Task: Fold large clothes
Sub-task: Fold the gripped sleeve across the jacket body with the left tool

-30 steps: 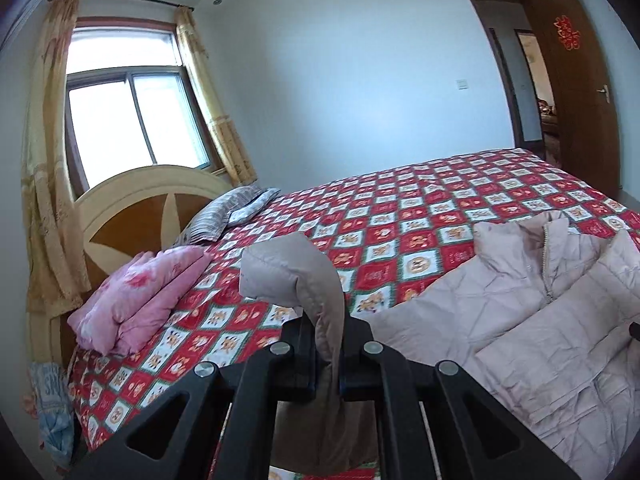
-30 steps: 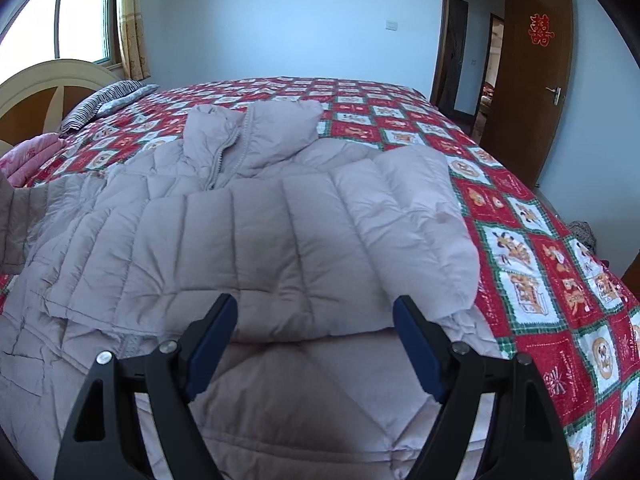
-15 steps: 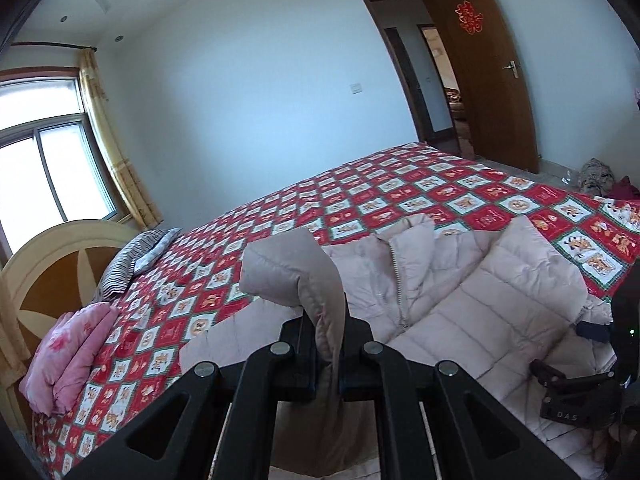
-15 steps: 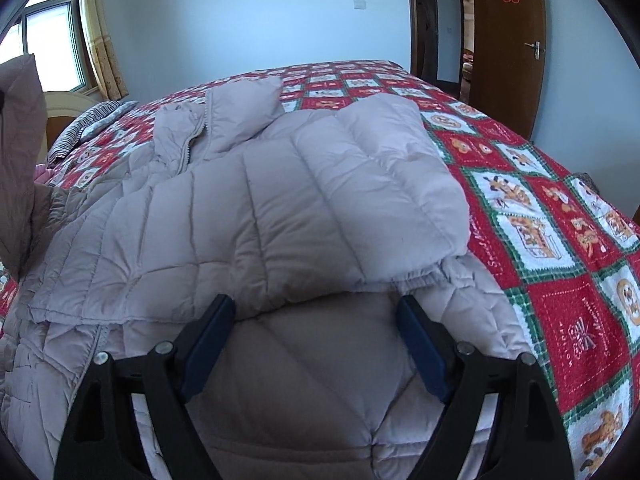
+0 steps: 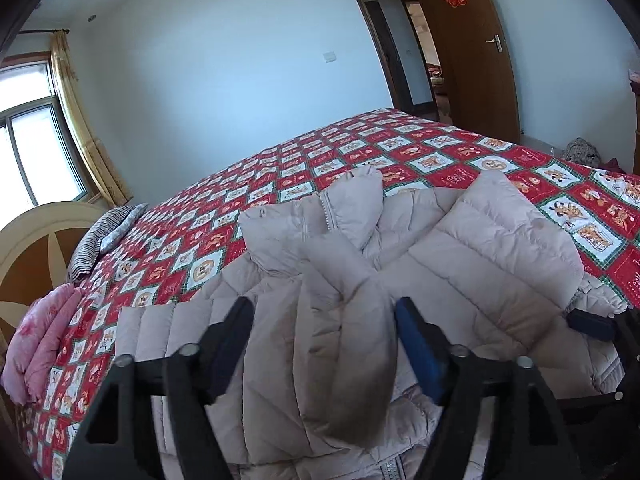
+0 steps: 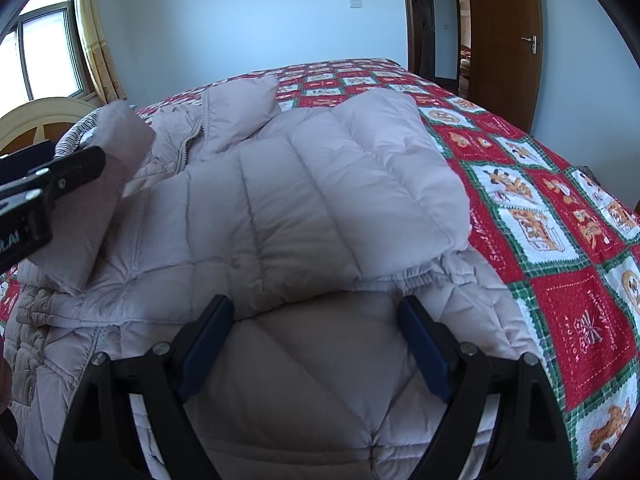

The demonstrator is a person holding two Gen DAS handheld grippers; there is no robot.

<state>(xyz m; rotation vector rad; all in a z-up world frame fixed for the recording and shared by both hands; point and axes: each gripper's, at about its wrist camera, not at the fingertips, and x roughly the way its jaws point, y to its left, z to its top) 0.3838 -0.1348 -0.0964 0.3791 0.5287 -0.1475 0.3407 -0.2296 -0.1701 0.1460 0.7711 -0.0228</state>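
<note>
Pink bedding [image 5: 42,340] lies folded at the far left of the bed [image 5: 400,156], beside a striped pillow [image 5: 100,236] and the wooden headboard [image 5: 36,248], which the frame edge cuts off. The left hand-held gripper [image 5: 324,344] hovers with its fingers spread wide, a puffy sleeve [image 5: 352,320] lying loose between them, apparently touching neither finger. That sleeve belongs to the pale quilted jacket [image 6: 320,200] spread on the red patterned bedspread, its other sleeve [image 6: 400,168] folded across the chest. The jacket's hem drops out of sight below both views. To the right, the right hand-held gripper [image 6: 316,344] is likewise spread open above the lower jacket, gripping nothing.
</note>
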